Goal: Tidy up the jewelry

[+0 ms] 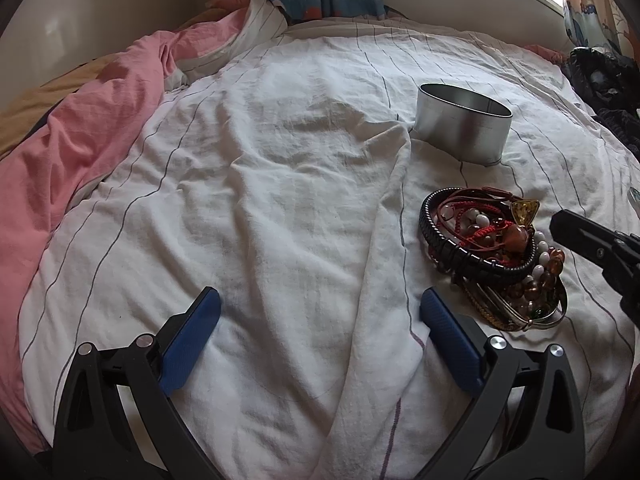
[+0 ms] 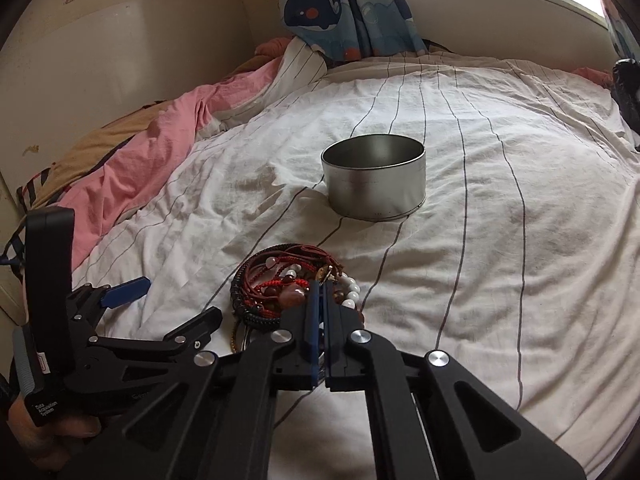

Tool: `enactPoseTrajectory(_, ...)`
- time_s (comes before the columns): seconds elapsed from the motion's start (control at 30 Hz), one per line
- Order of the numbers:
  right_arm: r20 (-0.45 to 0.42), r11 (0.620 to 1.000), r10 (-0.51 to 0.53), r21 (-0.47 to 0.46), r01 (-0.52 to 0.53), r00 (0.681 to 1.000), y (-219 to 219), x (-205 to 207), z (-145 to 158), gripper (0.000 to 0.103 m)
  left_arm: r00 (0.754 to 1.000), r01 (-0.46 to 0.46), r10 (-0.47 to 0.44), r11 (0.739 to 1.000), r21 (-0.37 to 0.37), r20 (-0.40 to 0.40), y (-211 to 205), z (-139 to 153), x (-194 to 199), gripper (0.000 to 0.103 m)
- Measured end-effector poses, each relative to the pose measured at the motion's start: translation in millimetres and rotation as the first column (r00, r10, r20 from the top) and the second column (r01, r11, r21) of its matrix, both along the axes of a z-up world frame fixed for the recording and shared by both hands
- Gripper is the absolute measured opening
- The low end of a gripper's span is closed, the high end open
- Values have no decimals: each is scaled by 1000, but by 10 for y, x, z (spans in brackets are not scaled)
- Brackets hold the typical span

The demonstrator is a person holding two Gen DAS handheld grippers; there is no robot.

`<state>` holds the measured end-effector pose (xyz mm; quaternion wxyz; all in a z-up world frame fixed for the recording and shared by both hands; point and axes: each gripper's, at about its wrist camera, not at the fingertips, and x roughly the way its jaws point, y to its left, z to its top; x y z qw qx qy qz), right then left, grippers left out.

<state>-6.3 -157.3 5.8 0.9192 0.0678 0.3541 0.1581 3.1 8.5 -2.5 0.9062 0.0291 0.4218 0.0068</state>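
Left wrist view takes in the white striped sheet (image 1: 288, 200), bare and wide between my fingers, with the pink blanket (image 1: 80, 152) bunched along its left edge. A round metal tin (image 1: 460, 128) stands far right, open-topped. Near right lies the tangled pile of bracelets (image 1: 492, 248), just beside my left gripper (image 1: 320, 336), whose blue pads gape wide. My right gripper (image 2: 320, 308) sits pinched narrow over the pile's near side; whether it grips anything I cannot tell.
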Motion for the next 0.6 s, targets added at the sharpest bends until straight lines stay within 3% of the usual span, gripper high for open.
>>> enactPoseTrajectory(0.23,4,991,-60,117,59,998,-282,-96,91,2,1000,0,0,1000,2,2,-16,-6,3,97)
enactPoseTrajectory(0.27,-5,991,-50,122,50,999,-261,-62,83,13,1000,0,0,1000,3,2,-18,-8,2,97)
enactPoseTrajectory(0.3,-17,991,-41,125,43,999,-229,-25,75,57,1000,-1,1,1000,3,3,-20,-10,0,97)
enactPoseTrajectory(0.33,-17,992,-54,112,56,998,-192,0,79,78,1000,-1,1,1000,5,3,-25,-12,-2,97)
enactPoseTrajectory(0.37,9,993,-63,103,62,998,-152,5,93,86,1000,-1,1,1000,7,3,-29,-13,-2,97)
enactPoseTrajectory(0.53,-37,998,-35,58,37,999,5,250,23,56,1000,0,0,1000,7,2,-32,-14,-2,97)
enactPoseTrajectory(0.6,-75,998,-26,52,30,997,22,352,-50,27,1000,0,0,1000,7,3,-28,-13,0,97)
